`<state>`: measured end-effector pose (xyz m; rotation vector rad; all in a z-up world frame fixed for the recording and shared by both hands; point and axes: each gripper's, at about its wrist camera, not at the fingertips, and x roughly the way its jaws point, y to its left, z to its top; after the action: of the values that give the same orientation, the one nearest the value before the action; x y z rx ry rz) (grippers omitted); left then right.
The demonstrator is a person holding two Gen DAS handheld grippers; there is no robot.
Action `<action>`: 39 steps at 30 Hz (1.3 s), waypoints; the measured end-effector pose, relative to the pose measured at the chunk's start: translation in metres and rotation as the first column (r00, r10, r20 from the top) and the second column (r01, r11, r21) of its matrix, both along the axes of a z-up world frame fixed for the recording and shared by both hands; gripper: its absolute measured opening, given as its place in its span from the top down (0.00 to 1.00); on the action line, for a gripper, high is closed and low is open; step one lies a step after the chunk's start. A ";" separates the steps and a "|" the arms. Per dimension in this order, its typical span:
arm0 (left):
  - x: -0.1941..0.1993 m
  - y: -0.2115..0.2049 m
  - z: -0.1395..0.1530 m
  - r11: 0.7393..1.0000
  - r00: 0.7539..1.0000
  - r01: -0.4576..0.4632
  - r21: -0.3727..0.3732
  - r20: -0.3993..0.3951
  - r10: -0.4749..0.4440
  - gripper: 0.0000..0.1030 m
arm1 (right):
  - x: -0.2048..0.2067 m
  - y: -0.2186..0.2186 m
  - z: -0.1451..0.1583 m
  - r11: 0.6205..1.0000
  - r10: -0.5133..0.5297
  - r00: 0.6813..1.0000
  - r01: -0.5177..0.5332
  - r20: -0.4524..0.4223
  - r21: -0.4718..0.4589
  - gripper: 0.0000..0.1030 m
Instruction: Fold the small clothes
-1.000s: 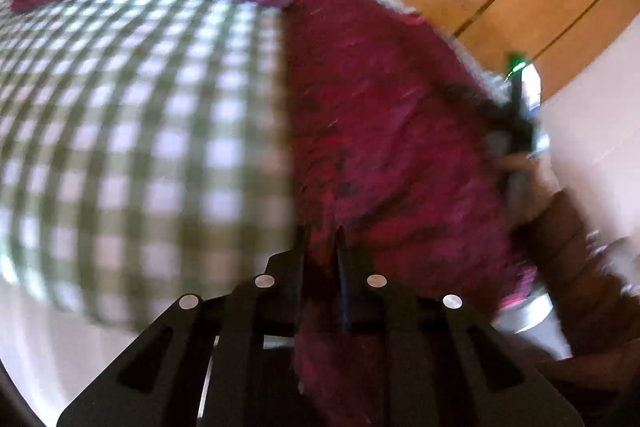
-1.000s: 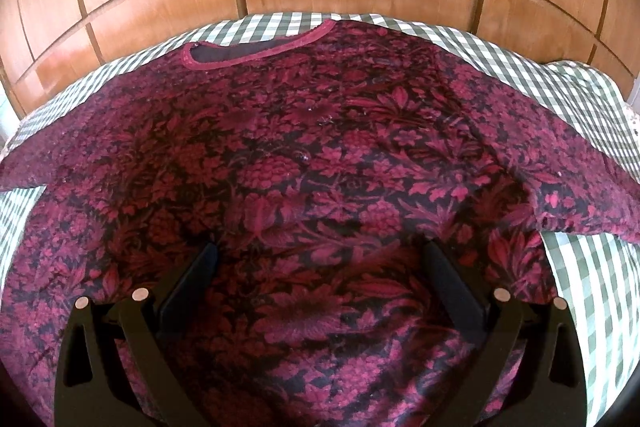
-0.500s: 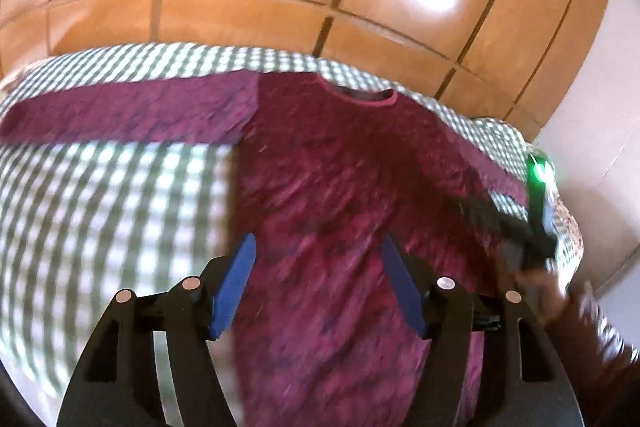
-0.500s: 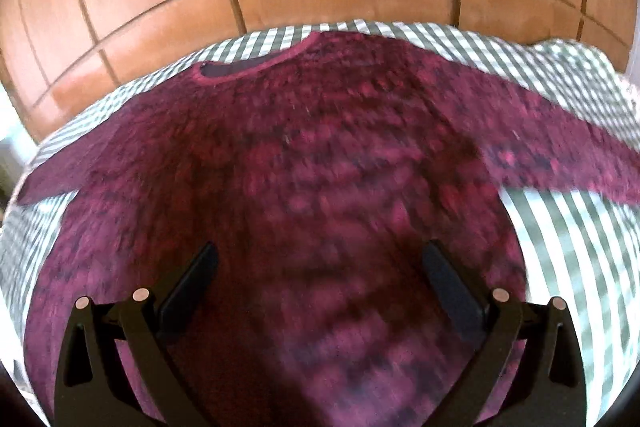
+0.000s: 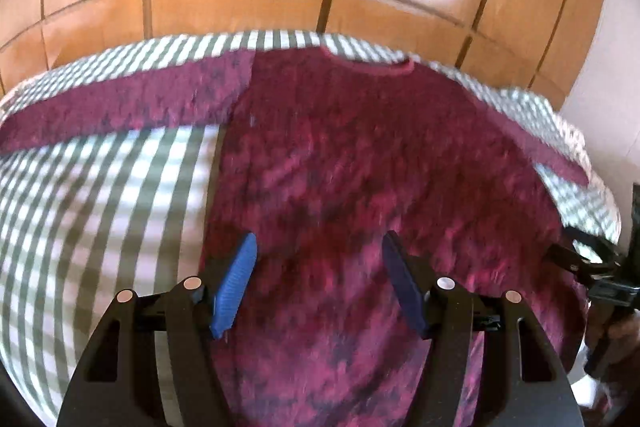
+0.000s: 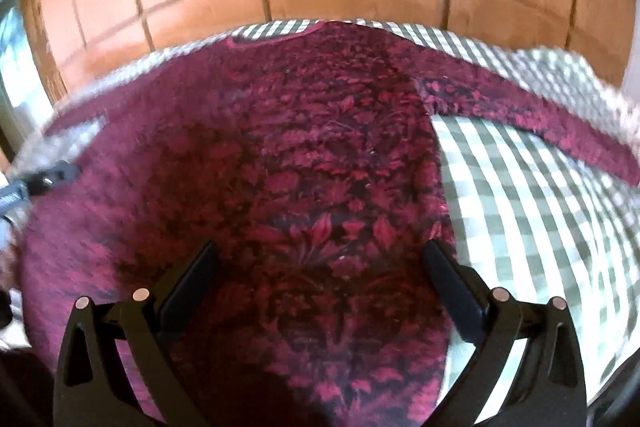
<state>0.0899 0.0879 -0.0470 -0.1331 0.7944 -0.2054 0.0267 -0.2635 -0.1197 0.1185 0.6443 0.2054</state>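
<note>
Maroon floral top (image 6: 320, 155), spread flat, sleeves outstretched

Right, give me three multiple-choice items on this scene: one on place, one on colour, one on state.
1. The shirt lies on:
A. a checked cloth
B. bare wood
C. a chair

2. The shirt is:
A. blue
B. dark red with a floral print
C. plain white

3. The left tongs and right tongs are:
A. both shut on the shirt
B. one open, one shut
C. both open

Key: 1 A, checks show either side of the shirt; 2 B, red leaves are clear in the right wrist view; 3 C, a wide gap between each pair of fingers, nothing held.
</note>
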 end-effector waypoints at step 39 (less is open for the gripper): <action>0.063 -0.002 -0.032 0.998 0.998 -0.033 -0.047 -0.063 0.030 0.18 | 0.173 -0.055 0.092 0.961 -0.178 0.982 0.162 0.054 0.224 0.87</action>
<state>0.1533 0.0862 -0.0789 -0.1984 0.8494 -0.1914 0.1993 -0.3182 -0.0278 0.3759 0.5329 0.1132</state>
